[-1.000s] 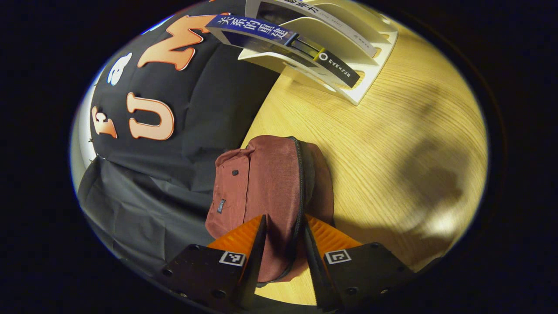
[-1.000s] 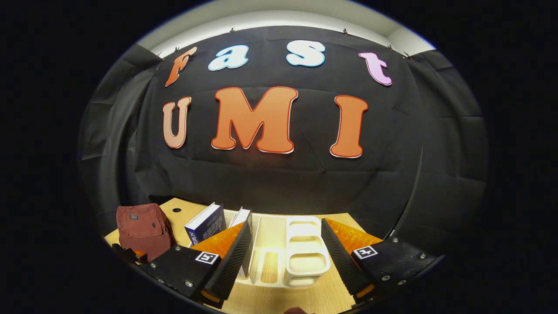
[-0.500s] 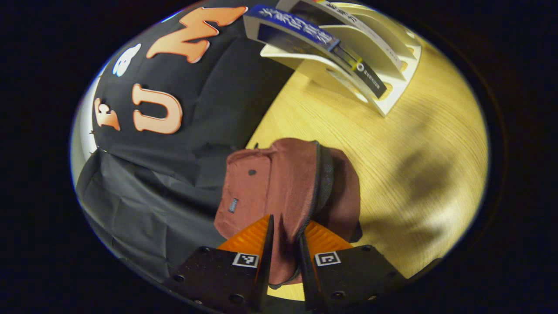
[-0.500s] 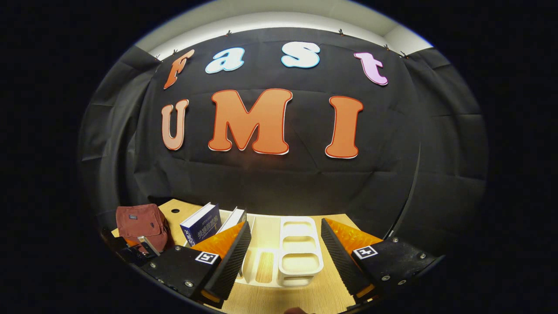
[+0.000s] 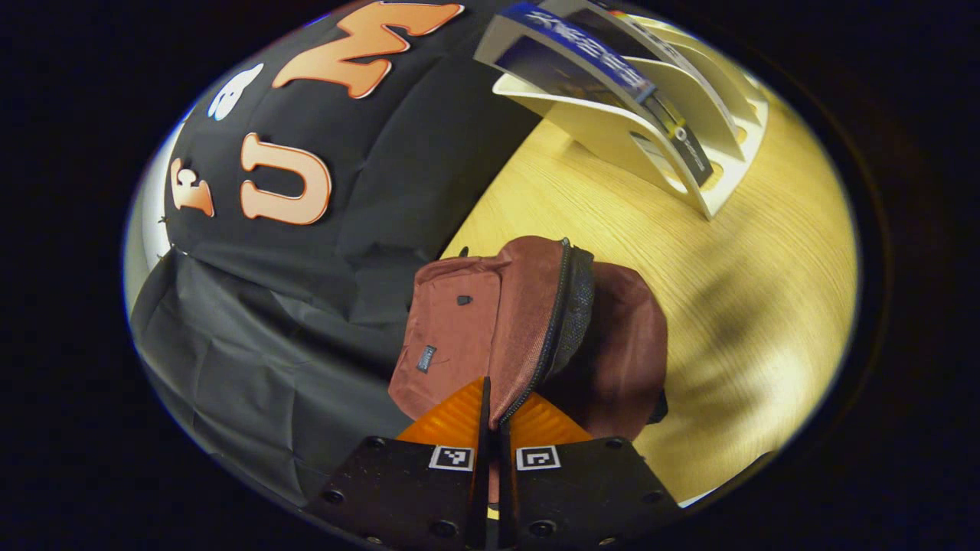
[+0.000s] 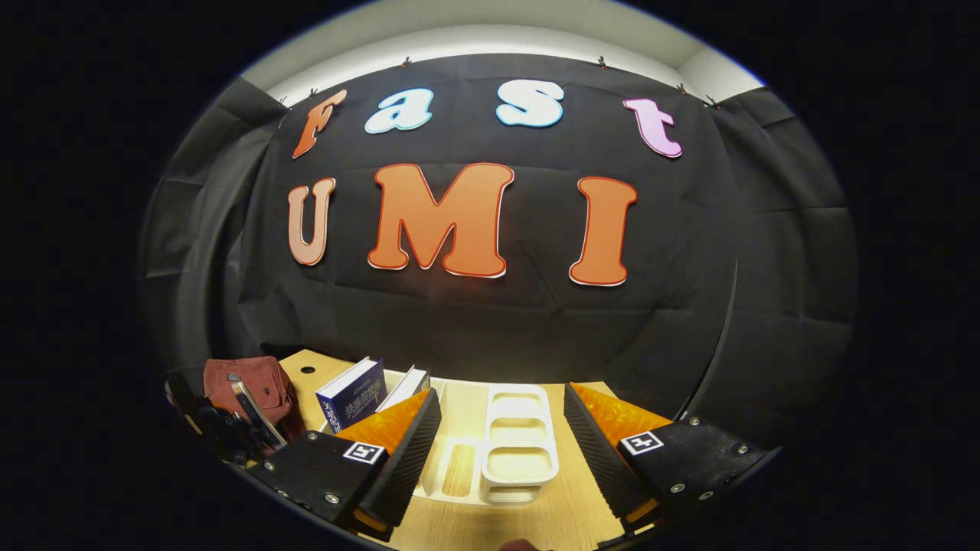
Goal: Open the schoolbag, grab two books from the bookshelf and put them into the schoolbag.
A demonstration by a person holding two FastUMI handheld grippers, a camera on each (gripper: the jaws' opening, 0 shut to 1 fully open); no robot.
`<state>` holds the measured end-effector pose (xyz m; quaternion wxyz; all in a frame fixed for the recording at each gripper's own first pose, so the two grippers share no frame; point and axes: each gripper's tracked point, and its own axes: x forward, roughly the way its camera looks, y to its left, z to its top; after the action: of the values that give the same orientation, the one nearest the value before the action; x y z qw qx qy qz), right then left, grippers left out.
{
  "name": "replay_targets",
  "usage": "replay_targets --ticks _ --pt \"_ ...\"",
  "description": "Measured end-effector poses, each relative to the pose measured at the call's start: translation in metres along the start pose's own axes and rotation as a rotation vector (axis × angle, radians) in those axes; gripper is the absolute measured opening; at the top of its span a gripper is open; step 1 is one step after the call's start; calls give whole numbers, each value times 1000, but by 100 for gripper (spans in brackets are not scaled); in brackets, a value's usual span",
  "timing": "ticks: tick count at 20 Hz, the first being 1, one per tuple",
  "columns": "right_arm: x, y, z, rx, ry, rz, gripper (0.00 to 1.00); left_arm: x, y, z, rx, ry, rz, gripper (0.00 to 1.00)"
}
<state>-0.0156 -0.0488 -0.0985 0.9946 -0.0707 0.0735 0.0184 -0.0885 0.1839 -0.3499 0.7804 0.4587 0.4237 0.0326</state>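
Left hand-held gripper point(image 5: 494, 417) pinched tight on the zipper edge of the maroon fabric schoolbag point(image 5: 528, 329) at the worktop's point(image 5: 735, 306) left far edge, right hand-held gripper point(image 6: 498, 428) spread wide over the white plastic bookshelf point(image 6: 521, 444), blue-covered book point(image 6: 352, 394) leaning in its left slot

left gripper point(image 5: 495, 409) jaws closed, right gripper point(image 6: 501, 417) jaws apart

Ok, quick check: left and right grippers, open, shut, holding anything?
Left gripper: shut on the schoolbag, pinching its edge by the zipper.
Right gripper: open, holding nothing, in front of the bookshelf.
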Motion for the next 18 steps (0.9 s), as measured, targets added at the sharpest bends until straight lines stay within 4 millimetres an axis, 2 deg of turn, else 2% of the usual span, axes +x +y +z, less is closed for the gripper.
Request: replay_targets --ticks 6,10,14,18 --pt "9 21 10 -23 28 39 95 -6 43 15 -73 -20 -131 6" --pt "17 55 20 -39 71 50 96 -5 71 24 -116 -64 -249 6" --pt "33 97 27 -56 143 42 95 -4 103 32 -130 -121 -364 6" --pt "55 137 27 -100 225 52 96 6 133 37 -159 -166 -473 6"
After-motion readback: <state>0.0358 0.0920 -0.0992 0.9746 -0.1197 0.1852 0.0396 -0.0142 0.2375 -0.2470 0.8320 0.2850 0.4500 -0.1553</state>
